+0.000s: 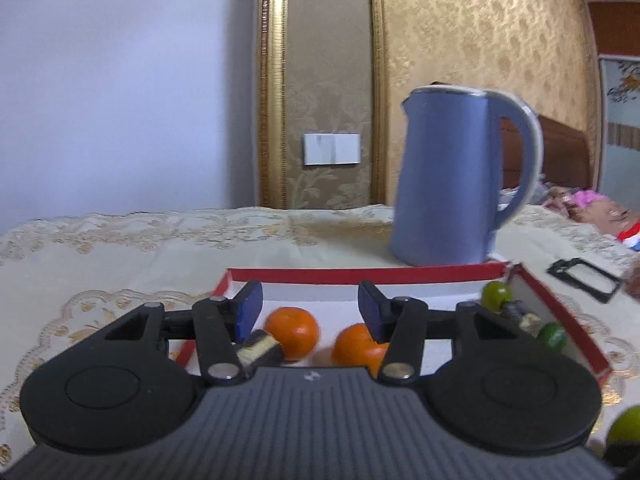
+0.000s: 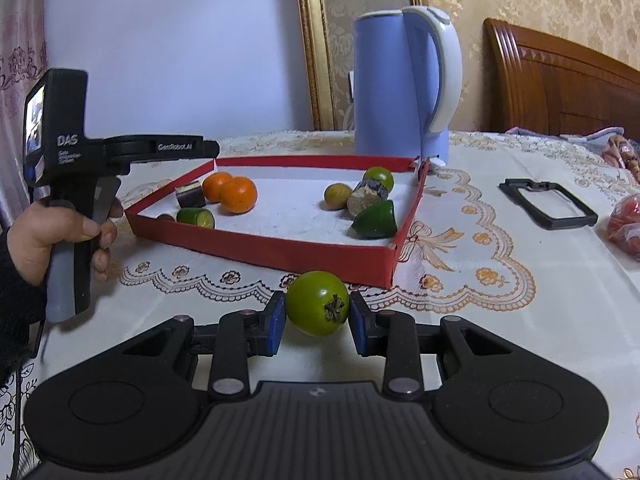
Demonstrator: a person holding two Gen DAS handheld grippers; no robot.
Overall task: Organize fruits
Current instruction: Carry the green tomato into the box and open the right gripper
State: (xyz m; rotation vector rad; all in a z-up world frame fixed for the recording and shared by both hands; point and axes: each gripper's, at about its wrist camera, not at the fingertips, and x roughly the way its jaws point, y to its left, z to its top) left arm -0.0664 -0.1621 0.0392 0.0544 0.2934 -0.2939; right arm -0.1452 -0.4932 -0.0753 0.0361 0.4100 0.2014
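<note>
Most of the sorting looks done already: 2 oranges (image 2: 230,193) and several green fruits are sat in the red tray (image 2: 280,254), well ahead of the jaws. 1 green tomato (image 2: 318,308) is left outside, gripped between the right gripper (image 2: 318,322) pads. The left gripper (image 1: 310,312) is held spread wide over the tray, nothing grasped.

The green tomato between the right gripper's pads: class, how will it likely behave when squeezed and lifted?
The green tomato looks round and glossy, so it may slip or roll from the right gripper if held off-centre. Its unripe green colour suggests firmness, probably tolerating a moderate squeeze. The pads sit beside it; contact is unclear.
</note>
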